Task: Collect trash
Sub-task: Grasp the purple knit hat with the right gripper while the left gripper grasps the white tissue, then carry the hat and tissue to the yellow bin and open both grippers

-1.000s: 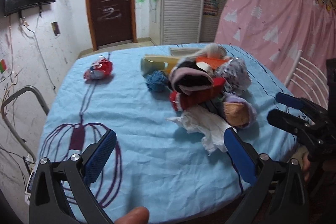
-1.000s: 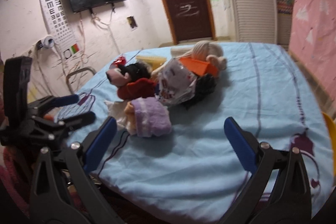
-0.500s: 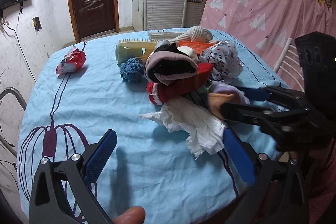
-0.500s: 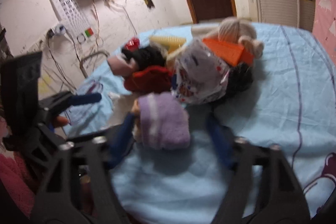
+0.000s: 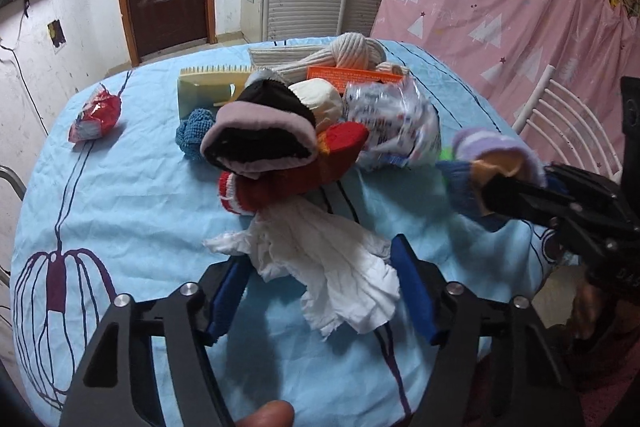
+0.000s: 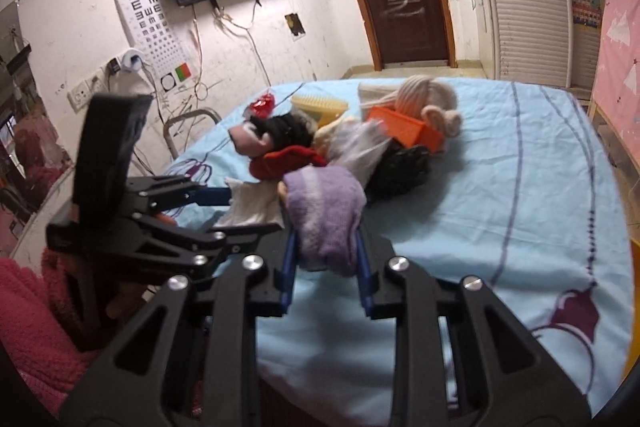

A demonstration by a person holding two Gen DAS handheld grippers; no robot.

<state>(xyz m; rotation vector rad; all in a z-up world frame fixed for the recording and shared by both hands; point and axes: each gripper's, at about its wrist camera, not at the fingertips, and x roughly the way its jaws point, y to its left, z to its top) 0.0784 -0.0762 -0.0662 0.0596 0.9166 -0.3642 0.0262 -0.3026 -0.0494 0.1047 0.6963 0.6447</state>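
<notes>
left gripper point(image 5: 320, 283): half-closed, fingers closing around the white tissue point(image 5: 320, 267), not yet pinched
right gripper point(image 6: 326, 259): clenched on the purple sock point(image 6: 324, 211)
risk: tissue could get torn, sock isn't trash

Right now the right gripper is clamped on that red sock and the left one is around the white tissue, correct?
Not quite. The right gripper is clamped on the purple sock, not a red one, as the right wrist view shows. The left gripper is around the white tissue.

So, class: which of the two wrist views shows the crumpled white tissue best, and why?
The left wrist view: the crumpled white tissue lies spread out on the blue tablecloth, unobstructed, between the left hand-held gripper fingers. In the right wrist view only part of it shows, behind the purple sock.
</notes>
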